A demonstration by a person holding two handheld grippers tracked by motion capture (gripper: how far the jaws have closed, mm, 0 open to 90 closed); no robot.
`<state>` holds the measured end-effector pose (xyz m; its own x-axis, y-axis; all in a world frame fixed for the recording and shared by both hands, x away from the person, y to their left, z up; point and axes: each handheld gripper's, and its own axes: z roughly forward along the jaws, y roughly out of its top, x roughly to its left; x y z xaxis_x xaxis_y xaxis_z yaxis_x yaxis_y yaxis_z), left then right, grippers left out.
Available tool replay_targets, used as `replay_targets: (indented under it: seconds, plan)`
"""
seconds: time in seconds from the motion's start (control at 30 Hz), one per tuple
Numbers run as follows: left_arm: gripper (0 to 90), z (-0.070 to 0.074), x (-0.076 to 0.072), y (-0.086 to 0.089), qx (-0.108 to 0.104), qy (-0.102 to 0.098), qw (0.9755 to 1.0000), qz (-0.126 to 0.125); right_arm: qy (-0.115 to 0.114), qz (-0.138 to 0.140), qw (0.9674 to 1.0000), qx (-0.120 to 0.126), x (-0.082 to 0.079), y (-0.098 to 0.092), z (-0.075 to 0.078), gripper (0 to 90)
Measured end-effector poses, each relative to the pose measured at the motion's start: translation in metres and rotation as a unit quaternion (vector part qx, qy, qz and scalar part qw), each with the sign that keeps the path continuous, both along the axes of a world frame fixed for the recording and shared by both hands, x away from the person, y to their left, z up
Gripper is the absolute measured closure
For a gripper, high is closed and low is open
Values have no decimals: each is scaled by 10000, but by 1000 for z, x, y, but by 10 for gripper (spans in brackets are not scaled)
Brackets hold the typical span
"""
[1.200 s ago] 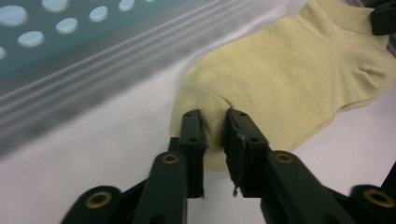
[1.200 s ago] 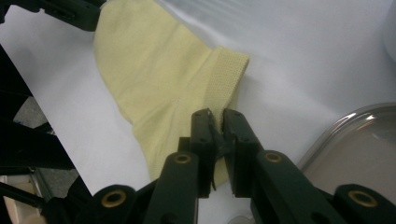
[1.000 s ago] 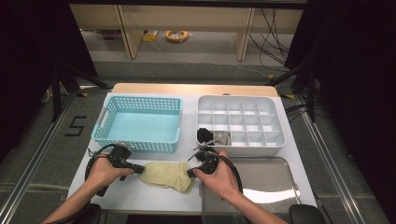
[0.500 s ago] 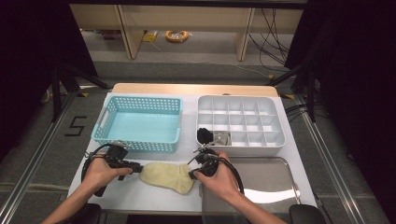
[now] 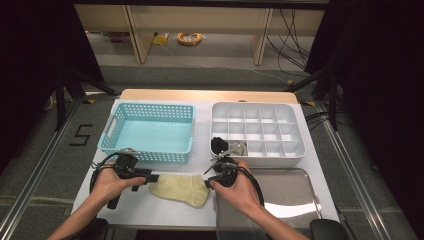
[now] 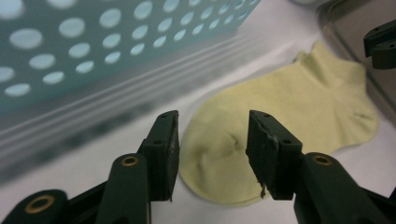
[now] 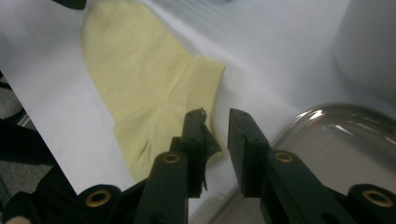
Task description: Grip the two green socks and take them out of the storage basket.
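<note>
Now left gripper [image 6: 212, 149] jaws parted, just been opening, toe of yellow sock [image 6: 280, 116] between them, unpinched. Right gripper [image 7: 215, 140] jaws also just opening at cuff edge; fabric contact hard to judge. Sock flat on white table [image 5: 165, 210], between blue basket [image 5: 150, 131] and metal tray [image 5: 295, 200], likely released after spreading. Both hands low, grippers pointing inward at sock ends.
</note>
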<state>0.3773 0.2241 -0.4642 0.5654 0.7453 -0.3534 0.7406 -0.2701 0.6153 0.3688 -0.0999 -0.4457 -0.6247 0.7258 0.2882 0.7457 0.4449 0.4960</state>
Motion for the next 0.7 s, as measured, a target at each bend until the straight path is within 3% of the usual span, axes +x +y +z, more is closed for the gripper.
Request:
replay_targets:
  seconds: [0.17,0.23,0.3,0.37,0.4,0.63,0.67,0.7]
  plan:
    - [460,0,-1,0,-134,-235,9994,218,-93,-99,9998,117,0,-10,1,723]
    - [462,1,-1,0,-133,-243,9994,215,-34,-125,9997,203,-1,-13,1,719]
    - [479,0,0,2,-64,-256,9996,117,-146,-92,9995,264,-2,-16,2,717]
    - [491,-3,0,0,-170,-305,9990,278,-215,-52,9992,340,-2,-19,3,715]
    - [494,-4,0,1,-112,-315,9992,231,-286,-84,9991,296,-2,-20,4,714]
    - [498,-6,-3,-2,-231,-419,9983,324,-395,-246,9981,394,-3,-28,10,702]
    - [498,-7,-3,-2,-249,-421,9982,348,-401,-272,9980,400,-3,-28,11,700]
    - [497,-7,-3,0,-196,-393,9986,289,-199,-404,9981,424,-6,-27,13,699]
